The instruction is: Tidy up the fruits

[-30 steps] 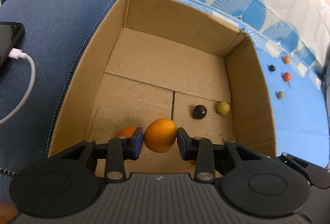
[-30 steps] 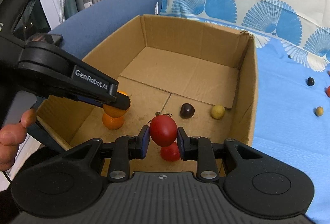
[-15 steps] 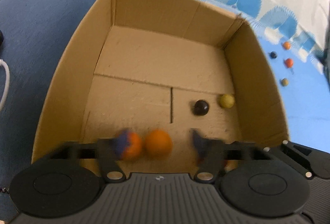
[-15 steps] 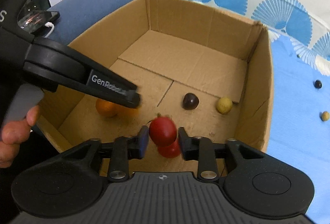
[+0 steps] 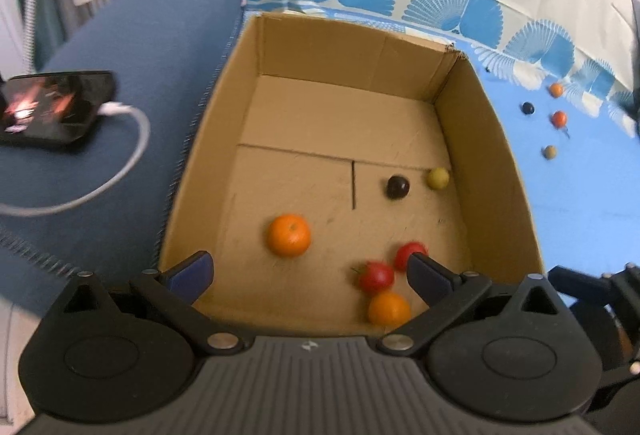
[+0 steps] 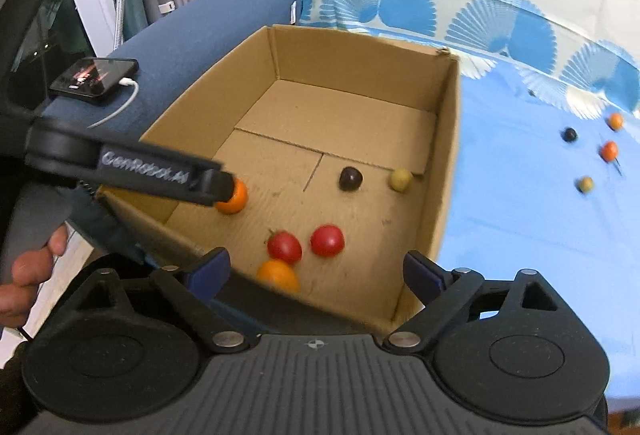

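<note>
Cardboard box (image 5: 496,171) holds six fruits; left gripper (image 5: 308,271) and right gripper (image 6: 316,269) both gape, holding nothing

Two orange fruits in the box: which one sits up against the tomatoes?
The orange fruit nearest the box's front wall; it touches a red tomato. The other orange sits alone, further left.

Six fruits in the cardboard box (image 5: 492,139), four on the blue cloth (image 5: 580,203).
One orange (image 5: 289,235) sits left of centre; two red tomatoes (image 5: 376,276) lie touching, a second orange (image 5: 389,309) against them. A dark fruit (image 5: 397,187), perhaps a plum, and a yellow-green fruit (image 5: 438,178) sit farther back. Four small loose fruits (image 5: 558,119) lie well apart from the box.
</note>
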